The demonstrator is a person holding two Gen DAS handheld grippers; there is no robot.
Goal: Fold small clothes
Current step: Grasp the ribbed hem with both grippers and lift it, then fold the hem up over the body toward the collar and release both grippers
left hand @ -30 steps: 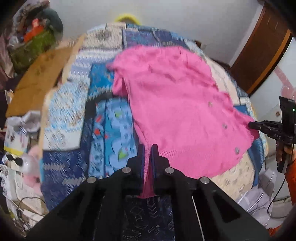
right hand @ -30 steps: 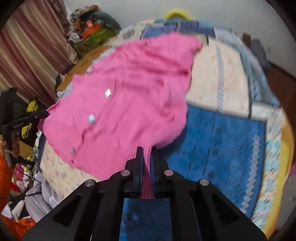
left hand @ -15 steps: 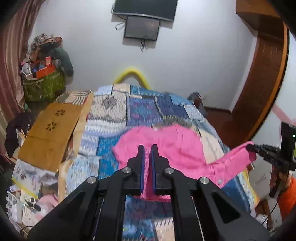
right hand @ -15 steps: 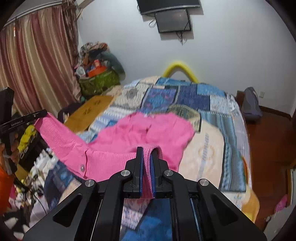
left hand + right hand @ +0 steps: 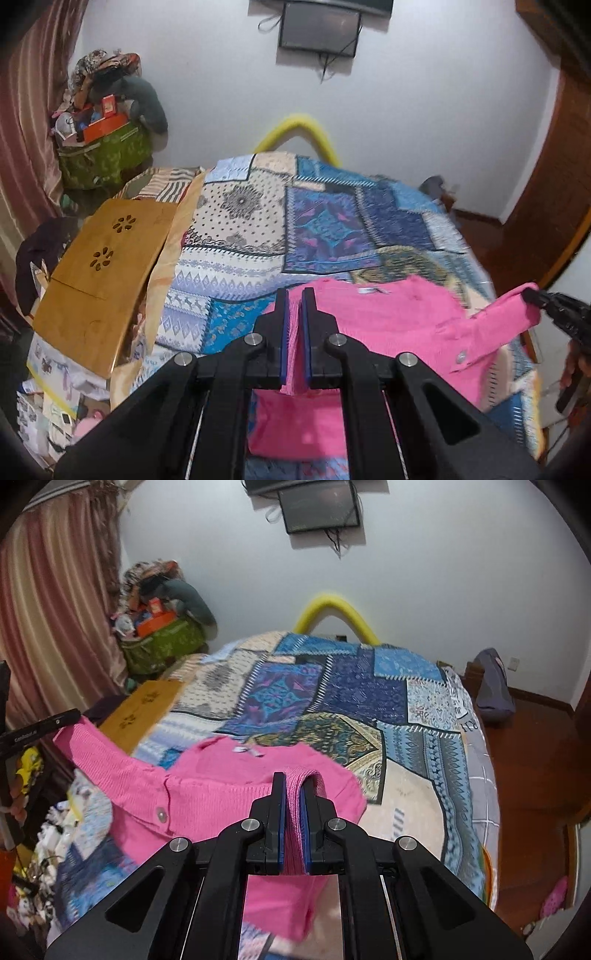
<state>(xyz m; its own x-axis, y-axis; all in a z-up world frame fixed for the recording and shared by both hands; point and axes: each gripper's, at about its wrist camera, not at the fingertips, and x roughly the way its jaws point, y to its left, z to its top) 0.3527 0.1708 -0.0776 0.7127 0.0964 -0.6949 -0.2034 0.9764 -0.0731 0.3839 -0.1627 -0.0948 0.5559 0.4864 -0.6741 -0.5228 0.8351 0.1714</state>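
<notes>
**Pink cardigan strung between two grippers above the bed**

Left gripper (image 5: 294, 295) is clamped tight on a ribbed edge of the cardigan (image 5: 399, 325), pink knit squeezed between the blue pads. Right gripper (image 5: 294, 780) does the same on its end, a loop of hem pinched between its jaws. In the left view the right gripper (image 5: 535, 297) shows at the far right, biting the other corner, so the cardigan's long axis runs side to side between the two, the buttoned band stretched along it. The rest of the knit sags from that line toward the bed (image 5: 240, 221), and its far edge, with a small white tag (image 5: 245, 749), points toward the bed's head.

One button (image 5: 161, 814) is clear on the band in the right view; another (image 5: 460, 356) in the left. The lower cardigan is hidden behind the gripper bodies in both views, and it is blurred at the bottom. Whether its far edge touches the bed I cannot tell.

Left of the bed lies a wooden board (image 5: 107, 277). In the right view the left gripper (image 5: 75, 716) carries white lettering, too small to read. On the bedspread's right side, letters, only "RI" legible, the rest too small.
</notes>
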